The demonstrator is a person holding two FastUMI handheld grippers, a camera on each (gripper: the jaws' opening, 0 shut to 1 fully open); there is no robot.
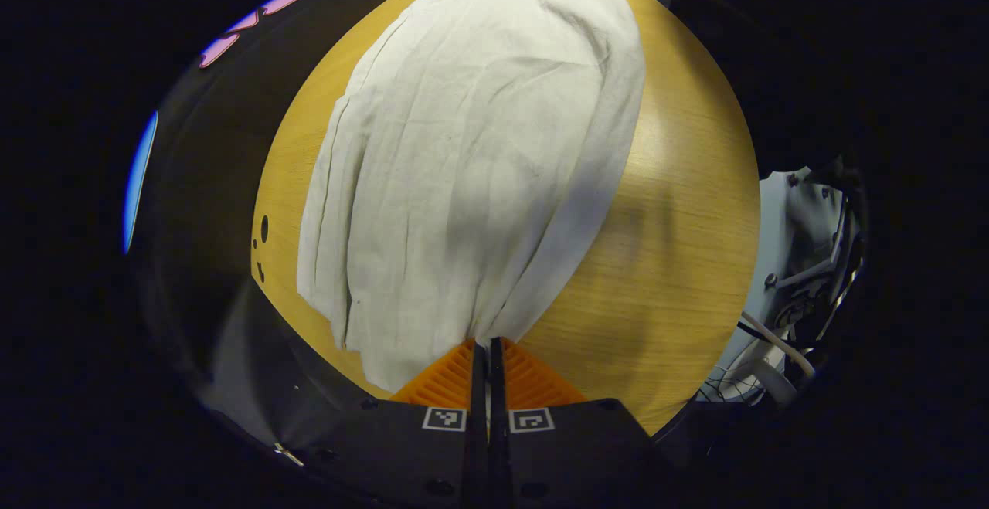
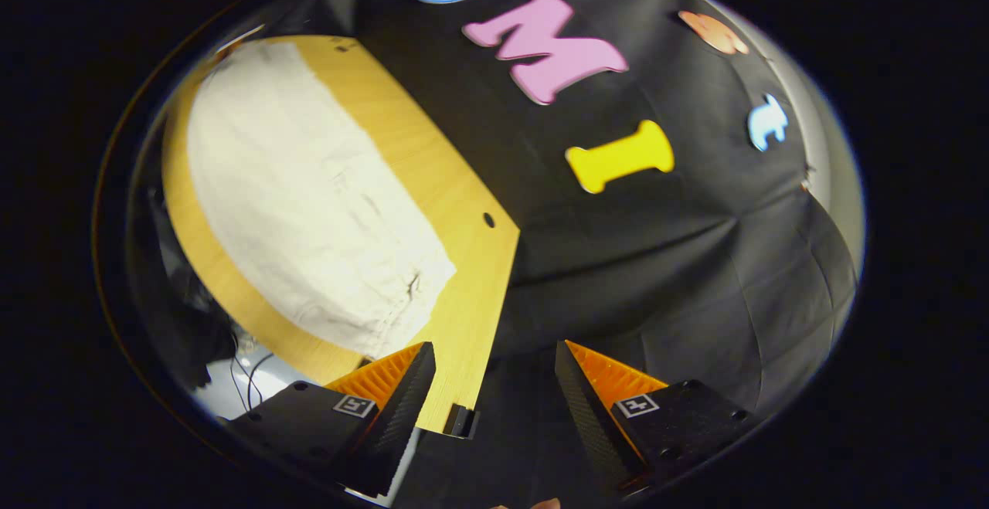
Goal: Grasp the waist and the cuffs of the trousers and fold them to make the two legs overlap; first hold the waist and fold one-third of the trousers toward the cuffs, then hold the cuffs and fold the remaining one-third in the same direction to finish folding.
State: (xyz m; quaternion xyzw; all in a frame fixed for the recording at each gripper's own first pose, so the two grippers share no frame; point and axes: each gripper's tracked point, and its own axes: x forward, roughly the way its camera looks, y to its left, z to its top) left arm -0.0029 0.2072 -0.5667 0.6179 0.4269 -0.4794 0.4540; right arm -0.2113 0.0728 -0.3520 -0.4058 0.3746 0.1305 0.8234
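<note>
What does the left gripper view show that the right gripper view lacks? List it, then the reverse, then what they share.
Left gripper view: the left gripper shut, pinching an edge of the trousers; pale equipment with cables beside the table. Right gripper view: the right gripper open at the table's corner, black cloth wall behind. Shared: the trousers lying on the wooden table.

Trousers (image 1: 471, 154) flat on the table (image 1: 680, 262), near end between the left claw's (image 1: 488, 347) fingers.
</note>
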